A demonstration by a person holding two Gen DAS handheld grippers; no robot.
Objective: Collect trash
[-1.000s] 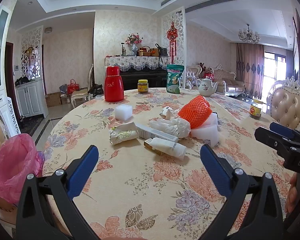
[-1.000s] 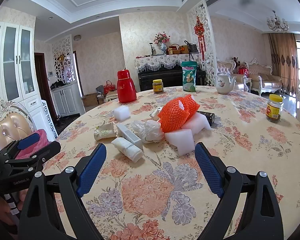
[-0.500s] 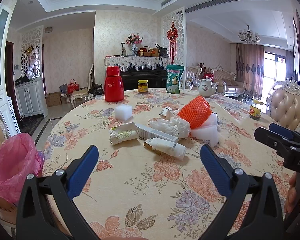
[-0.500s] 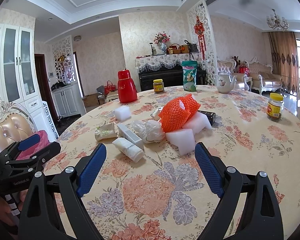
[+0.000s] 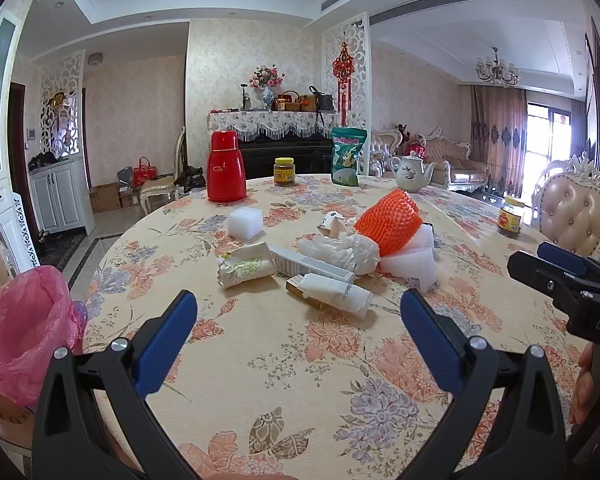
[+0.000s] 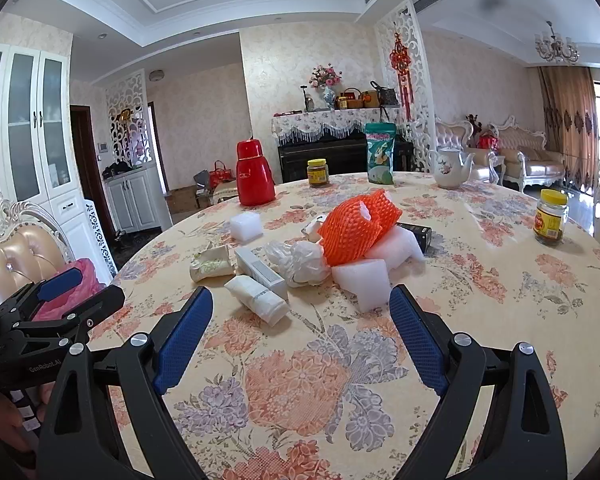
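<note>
Apparently poised to start, both the left tongs (image 5: 298,338) and right tongs (image 6: 300,338) hang spread apart and empty; trash (image 5: 332,256) lies heaped mid-counter (image 5: 300,368), pink bin bag (image 5: 24,332) waiting left.

Two jars (image 6: 550,217) (image 6: 318,173), one red flask (image 6: 254,173), one teapot (image 6: 450,169), one orange foam net (image 6: 356,228)

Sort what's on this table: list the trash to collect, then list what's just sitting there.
Trash: orange foam net, white foam blocks, crumpled plastic bag, rolled paper wrapper, long white box, pink bin bag.

Not trash: red thermos, teapot, yellow-lidded jars, green snack pouch.
</note>
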